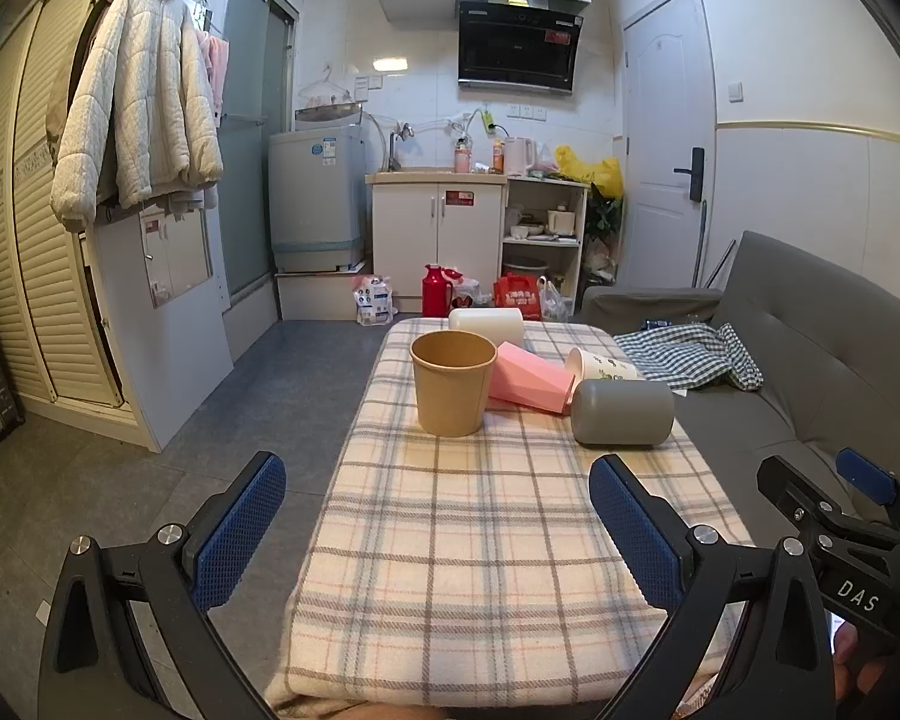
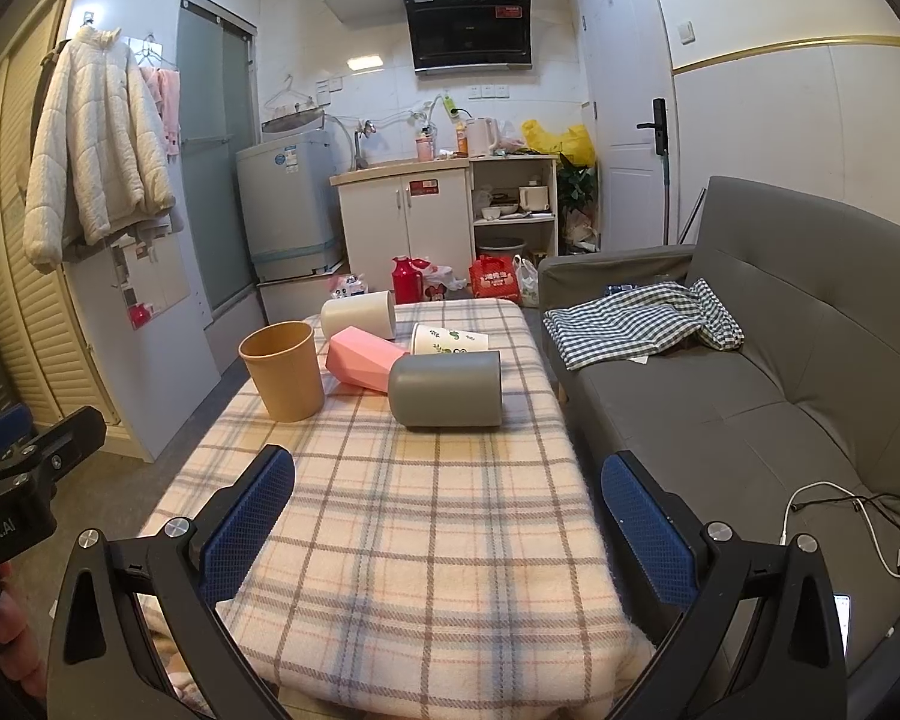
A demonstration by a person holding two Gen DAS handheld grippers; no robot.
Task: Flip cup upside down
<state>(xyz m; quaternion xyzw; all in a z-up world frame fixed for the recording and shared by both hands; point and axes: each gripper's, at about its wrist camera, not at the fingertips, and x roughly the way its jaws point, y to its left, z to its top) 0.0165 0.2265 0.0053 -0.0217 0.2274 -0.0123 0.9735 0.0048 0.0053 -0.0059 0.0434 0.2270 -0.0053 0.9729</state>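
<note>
On plaid table (image 1: 480, 540): tan paper cup (image 1: 453, 383) upright, mouth open, untouched.

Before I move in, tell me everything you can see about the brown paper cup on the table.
The brown paper cup is plain, kraft-coloured, tapered, with a rolled rim and no lid or print. It stands upright, mouth up, looking empty, on the plaid tablecloth toward the table's left side. It is the only cup standing; the pink cup lies on its side just to its right, close enough that contact cannot be ruled out. Neither gripper touches it.
</note>
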